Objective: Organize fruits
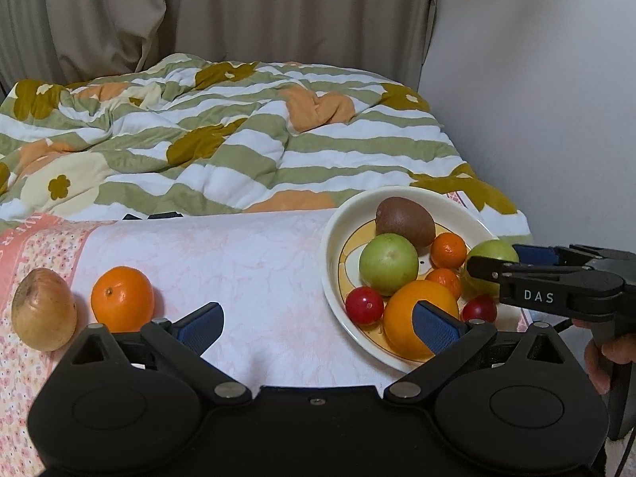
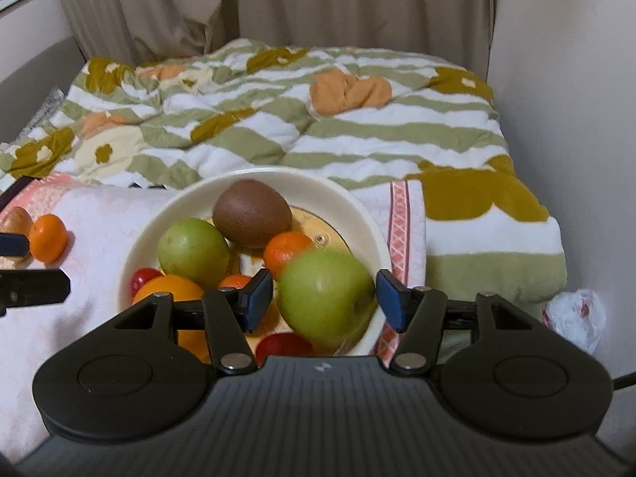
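A cream plate (image 1: 330, 246) (image 2: 369, 214) on a pink cloth (image 1: 246, 262) holds a brown kiwi (image 1: 405, 220), a green apple (image 1: 387, 264), small mandarins (image 1: 449, 250), a big orange (image 1: 405, 306) and two red tomatoes (image 1: 363, 305). My right gripper (image 2: 326, 298) (image 1: 501, 260) hovers over the plate's right side. A second green apple (image 2: 324, 296) sits blurred between its blue pads, with a gap on each side. My left gripper (image 1: 318, 324) is open and empty over the cloth. To its left lie an orange (image 1: 122, 299) and a yellow-brown fruit (image 1: 43, 315).
A crumpled striped flower quilt (image 1: 238, 139) covers the bed behind the cloth, with curtains and a white wall beyond. A white plastic bag (image 2: 574, 316) lies at the right by the wall. A person's hand (image 1: 604, 357) grips the right tool's handle.
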### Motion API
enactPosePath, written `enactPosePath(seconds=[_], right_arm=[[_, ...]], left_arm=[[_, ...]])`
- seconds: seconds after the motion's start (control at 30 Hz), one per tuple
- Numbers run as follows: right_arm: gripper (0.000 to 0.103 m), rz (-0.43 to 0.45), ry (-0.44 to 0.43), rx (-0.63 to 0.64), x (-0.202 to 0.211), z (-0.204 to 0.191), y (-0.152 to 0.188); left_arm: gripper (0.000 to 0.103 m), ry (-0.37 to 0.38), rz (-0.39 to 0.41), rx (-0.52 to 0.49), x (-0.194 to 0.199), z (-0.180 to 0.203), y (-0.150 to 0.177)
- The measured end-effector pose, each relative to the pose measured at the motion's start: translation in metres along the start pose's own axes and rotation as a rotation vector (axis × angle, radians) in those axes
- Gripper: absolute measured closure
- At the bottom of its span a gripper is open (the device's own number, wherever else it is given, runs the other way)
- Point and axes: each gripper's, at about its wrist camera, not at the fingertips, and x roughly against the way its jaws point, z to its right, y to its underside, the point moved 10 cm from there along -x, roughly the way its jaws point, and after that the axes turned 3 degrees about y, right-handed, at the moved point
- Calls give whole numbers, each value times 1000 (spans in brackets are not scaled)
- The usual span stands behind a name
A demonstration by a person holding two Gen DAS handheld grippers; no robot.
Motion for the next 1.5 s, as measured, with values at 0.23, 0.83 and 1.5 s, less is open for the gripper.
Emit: enactPosePath(seconds=[0.23,0.83,1.5], right_arm=[[0,29,42,-16,12,3,-3],[0,81,44,-35,96,-14,-2],[0,101,26,24,165,-105,3]], left_arm=[[0,-11,10,-5,11,-1,5],[0,-8,132,40,84,-5,14],[0,-154,228,102,181,-114,48]])
